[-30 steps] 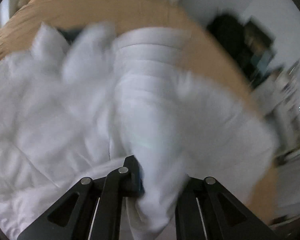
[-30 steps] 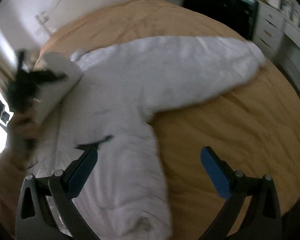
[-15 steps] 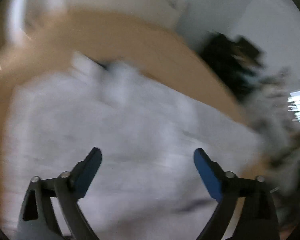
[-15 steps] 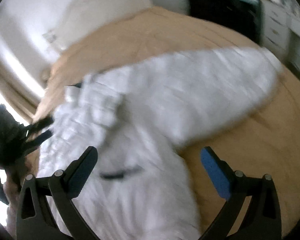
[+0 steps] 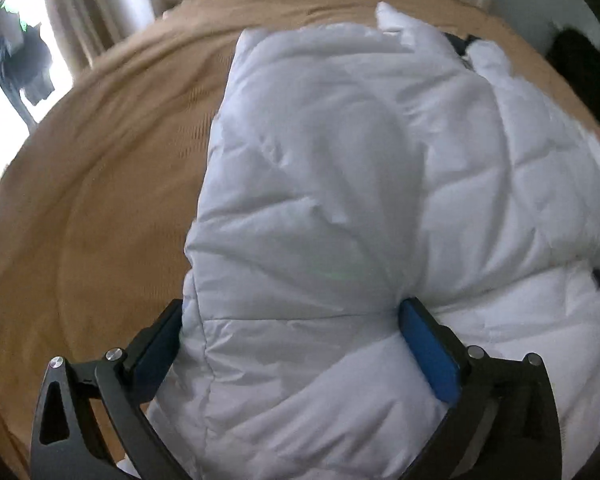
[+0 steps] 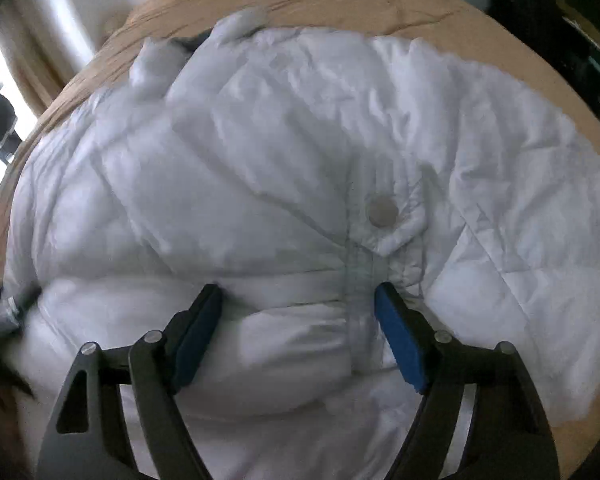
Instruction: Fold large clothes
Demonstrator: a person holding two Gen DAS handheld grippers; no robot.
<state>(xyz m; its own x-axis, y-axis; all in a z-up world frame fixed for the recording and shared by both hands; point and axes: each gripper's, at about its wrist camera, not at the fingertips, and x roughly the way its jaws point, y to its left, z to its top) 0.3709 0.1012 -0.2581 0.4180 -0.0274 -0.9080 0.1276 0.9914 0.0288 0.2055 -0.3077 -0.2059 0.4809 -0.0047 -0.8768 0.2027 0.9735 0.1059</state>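
A white puffer jacket (image 5: pixel 340 200) is lying on a tan bed (image 5: pixel 100 200). The left hand-held gripper (image 5: pixel 292 344), just opening wide, and the right hand-held gripper (image 6: pixel 298 332), just closing, are each straddling near-edge padding, unclamped.

We see our left gripper (image 5: pixel 290 330) with jaws that have just been opening wide, straddling a puffy fold of the white quilted jacket (image 5: pixel 340 200). The jacket lies on a tan bedspread (image 5: pixel 100 200), with curtains (image 5: pixel 80 12) beyond.
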